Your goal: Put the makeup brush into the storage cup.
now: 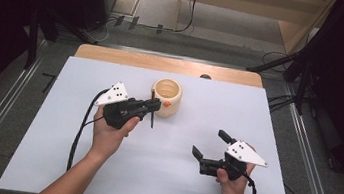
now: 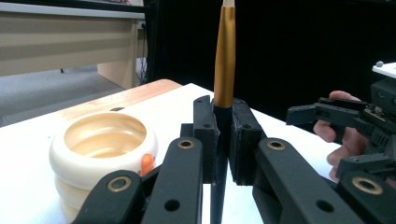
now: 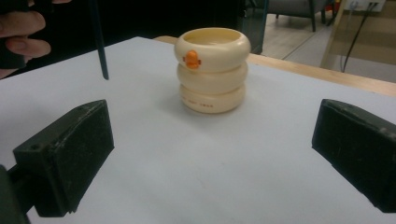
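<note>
Cream cup [image 1: 166, 96] just beside left hand-held gripper [image 1: 152, 106], pen [image 2: 224, 60] clamped.

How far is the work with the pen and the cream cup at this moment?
Done: the left gripper is shut on the pen and holds it upright off the table, beside the cream cup. In hand: bringing it to the cup. Left: the pen is not yet inside; the cup looks empty. The right gripper is open, idle.

White-covered worktop [image 1: 159, 176] with bare wooden far edge; a cream ringed cup [image 1: 166, 97] stands upright on it.
</note>
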`<control>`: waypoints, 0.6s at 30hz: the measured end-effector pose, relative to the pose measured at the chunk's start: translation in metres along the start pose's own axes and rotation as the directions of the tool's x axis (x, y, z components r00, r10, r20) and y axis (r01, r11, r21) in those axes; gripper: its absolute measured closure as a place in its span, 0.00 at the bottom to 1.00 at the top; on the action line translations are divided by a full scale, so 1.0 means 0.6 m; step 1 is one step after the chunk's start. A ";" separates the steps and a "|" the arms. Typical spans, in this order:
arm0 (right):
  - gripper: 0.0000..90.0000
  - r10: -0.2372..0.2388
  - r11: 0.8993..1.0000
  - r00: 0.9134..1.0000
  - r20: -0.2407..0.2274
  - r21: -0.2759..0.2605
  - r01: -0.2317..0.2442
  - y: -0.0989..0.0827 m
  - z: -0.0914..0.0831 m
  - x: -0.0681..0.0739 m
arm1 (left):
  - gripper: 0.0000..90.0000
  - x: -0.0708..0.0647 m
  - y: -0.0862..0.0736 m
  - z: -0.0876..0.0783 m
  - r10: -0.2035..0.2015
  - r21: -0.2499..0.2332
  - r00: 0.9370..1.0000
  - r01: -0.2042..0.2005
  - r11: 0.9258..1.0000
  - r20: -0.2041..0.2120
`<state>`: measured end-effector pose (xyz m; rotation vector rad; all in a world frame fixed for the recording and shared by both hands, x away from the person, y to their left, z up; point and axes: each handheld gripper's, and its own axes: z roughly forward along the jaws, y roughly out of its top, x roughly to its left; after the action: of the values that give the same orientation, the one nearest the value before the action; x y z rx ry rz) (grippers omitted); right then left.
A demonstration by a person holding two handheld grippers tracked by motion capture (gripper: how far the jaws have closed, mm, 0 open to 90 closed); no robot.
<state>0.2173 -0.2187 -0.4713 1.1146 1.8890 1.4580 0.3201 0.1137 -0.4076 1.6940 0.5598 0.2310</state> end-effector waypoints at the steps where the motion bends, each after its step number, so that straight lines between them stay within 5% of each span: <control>1: 0.00 0.004 1.000 1.000 0.008 0.001 -0.004 -0.003 -0.004 -0.004 | 0.94 0.001 0.001 0.001 -0.003 0.000 1.000 0.003 1.000 -0.001; 18: 0.00 0.005 1.000 0.999 0.051 0.022 -0.006 -0.048 -0.053 -0.054 | 0.94 0.021 0.027 0.019 0.007 -0.021 1.000 -0.008 1.000 -0.029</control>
<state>0.2010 -0.2659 -0.4921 1.1566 1.8726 1.4019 0.3400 0.1083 -0.3965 1.6749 0.5708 0.2667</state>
